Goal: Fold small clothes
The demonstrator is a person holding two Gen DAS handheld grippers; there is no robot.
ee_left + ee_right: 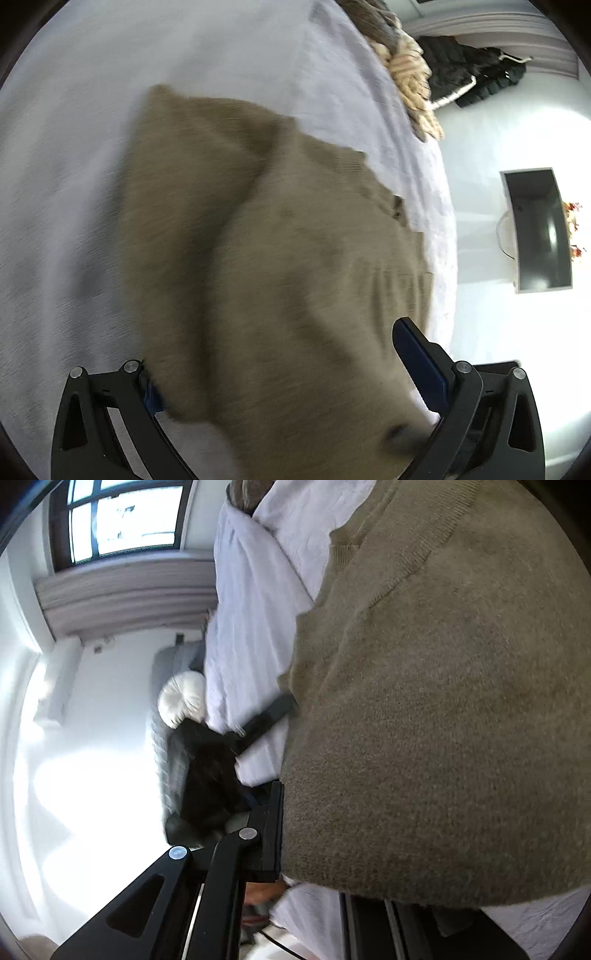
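Note:
An olive-brown knit sweater [280, 258] lies spread on the white bed [74, 184], blurred by motion. My left gripper [277, 354] stands open, its blue-padded fingers [417, 362] wide apart, and the near end of the sweater lies across the gap between them. In the right wrist view the sweater [443, 720] hangs close to the lens and fills the right side. My right gripper [284, 794] is shut on the sweater's edge. Only one black finger [273, 827] shows; the fabric hides the other. The left gripper [266, 716] and a dark sleeve [210, 775] show beyond, over the bed [251, 627].
A pile of knitted clothes [406, 74] sits at the bed's far edge, with a dark jacket [476, 74] hanging behind it. A dark screen [535, 229] is mounted on the wall. Beside the bed are a grey seat [173, 664] with a white round cushion [183, 698] and a window [122, 517].

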